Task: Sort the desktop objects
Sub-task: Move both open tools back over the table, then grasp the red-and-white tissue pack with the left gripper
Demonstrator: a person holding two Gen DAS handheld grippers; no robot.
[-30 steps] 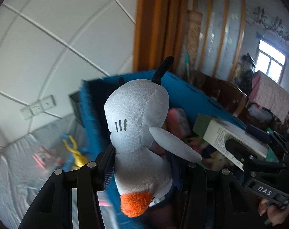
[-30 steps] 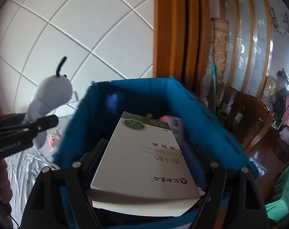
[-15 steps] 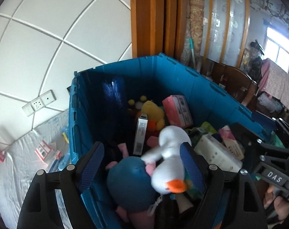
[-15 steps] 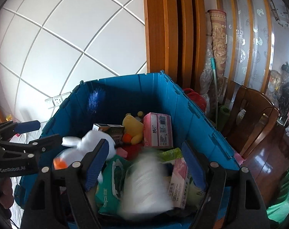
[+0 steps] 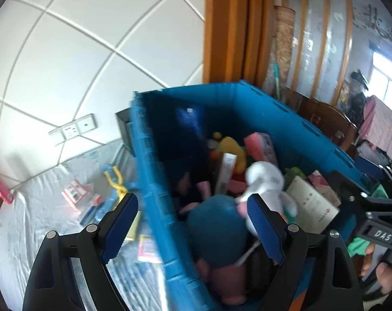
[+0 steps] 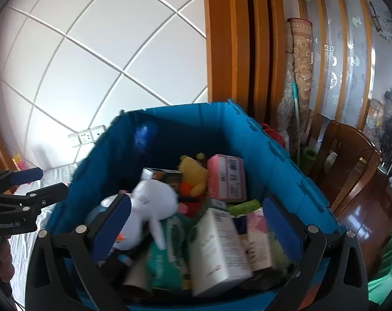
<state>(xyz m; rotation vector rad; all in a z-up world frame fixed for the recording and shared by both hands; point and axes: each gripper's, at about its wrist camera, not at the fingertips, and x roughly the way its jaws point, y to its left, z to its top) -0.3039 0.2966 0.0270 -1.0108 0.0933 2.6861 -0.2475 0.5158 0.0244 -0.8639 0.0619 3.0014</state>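
Note:
A blue plastic crate point(image 5: 154, 181) point(image 6: 286, 160) holds several toys and boxes. The white plush duck point(image 5: 267, 184) point(image 6: 152, 207) lies in it on a blue plush point(image 5: 216, 230). A white box point(image 6: 216, 254) point(image 5: 311, 204) rests among the packets beside it, near a pink box point(image 6: 227, 178) and a yellow plush point(image 6: 193, 176). My left gripper point(image 5: 193, 228) is open over the crate's left wall, empty. My right gripper point(image 6: 196, 228) is open above the crate's contents, empty. The left gripper point(image 6: 25, 184) shows at the left edge of the right wrist view.
Left of the crate, a table with a silver cover point(image 5: 40, 215) carries a yellow and blue toy point(image 5: 115, 184) and small packets point(image 5: 74, 194). A tiled wall with a socket point(image 5: 74, 129) stands behind. Wooden chairs point(image 6: 351, 165) are at the right.
One second ago my left gripper held the duck and my right held the white box. Both opened; duck and box now lie in the crate. The left gripper has shifted left over the crate's wall.

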